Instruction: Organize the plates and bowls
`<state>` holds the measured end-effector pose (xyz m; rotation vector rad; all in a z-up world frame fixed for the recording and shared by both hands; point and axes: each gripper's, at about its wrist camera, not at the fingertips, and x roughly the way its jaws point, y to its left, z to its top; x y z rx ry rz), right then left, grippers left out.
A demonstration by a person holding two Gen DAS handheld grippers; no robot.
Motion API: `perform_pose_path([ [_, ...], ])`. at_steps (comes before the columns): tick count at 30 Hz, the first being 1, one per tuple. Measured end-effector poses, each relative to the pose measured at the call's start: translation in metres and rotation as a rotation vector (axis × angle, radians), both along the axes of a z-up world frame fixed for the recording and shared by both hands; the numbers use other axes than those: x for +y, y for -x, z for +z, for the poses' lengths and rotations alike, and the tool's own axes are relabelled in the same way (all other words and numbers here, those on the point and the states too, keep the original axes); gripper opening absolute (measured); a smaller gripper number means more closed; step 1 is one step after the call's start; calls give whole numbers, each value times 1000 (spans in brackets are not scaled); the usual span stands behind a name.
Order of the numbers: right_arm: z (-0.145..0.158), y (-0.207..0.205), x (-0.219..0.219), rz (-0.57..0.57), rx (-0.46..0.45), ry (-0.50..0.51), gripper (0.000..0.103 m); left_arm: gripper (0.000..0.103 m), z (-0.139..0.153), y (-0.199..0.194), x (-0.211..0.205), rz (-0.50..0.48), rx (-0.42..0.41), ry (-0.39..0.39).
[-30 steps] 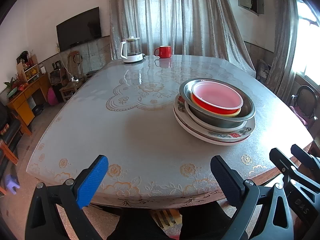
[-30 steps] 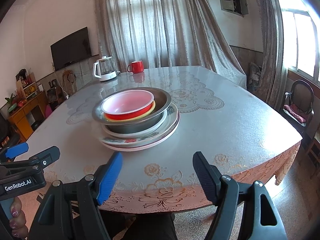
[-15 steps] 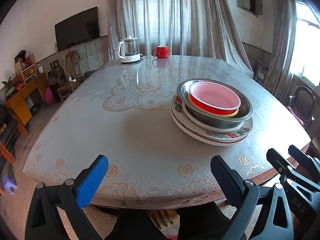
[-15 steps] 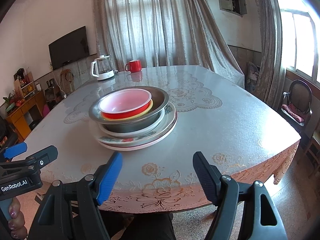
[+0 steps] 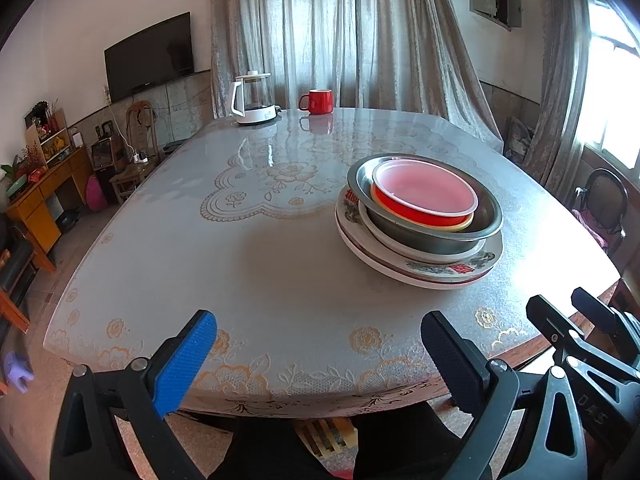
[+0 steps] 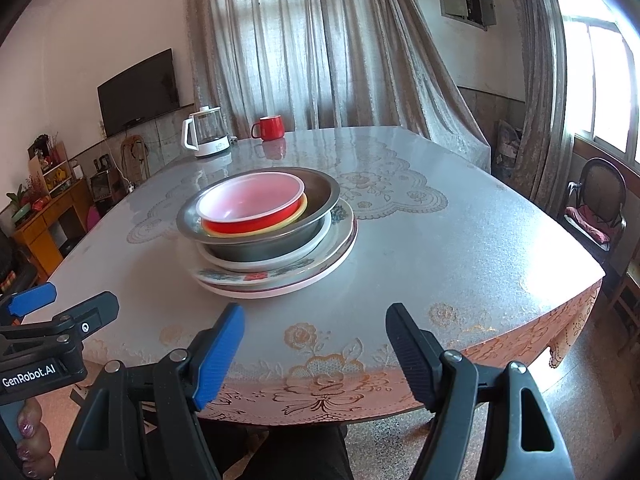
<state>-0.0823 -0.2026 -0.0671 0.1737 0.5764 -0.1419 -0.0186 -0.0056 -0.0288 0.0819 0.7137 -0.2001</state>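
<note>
Beyond the stacked dishes [image 5: 420, 220], centred on lace-covered table [image 5: 260, 272]: white kettle [image 5: 250, 98], red mug [image 5: 317, 101], curtains [image 5: 340, 32]. Left gripper [image 5: 318, 354] and right gripper [image 6: 314, 346] gaped wide, empty, nearer than the stack.

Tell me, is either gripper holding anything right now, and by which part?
Nothing is held. Both the left gripper and right gripper have open, empty jaws, short of the stacked dishes.

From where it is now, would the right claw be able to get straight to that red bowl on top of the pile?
Probably yes. The right claw is open and empty at the near table edge, and only bare tablecloth lies between it and the stack. The red bowl sits uppermost, uncovered inside the metal bowl.
</note>
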Motion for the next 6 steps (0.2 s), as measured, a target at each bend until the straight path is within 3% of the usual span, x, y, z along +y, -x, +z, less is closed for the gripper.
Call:
perform_pose_path([
  [6, -2, -3, 1, 2, 6, 1, 74, 103, -1, -1, 0, 1, 3, -4],
])
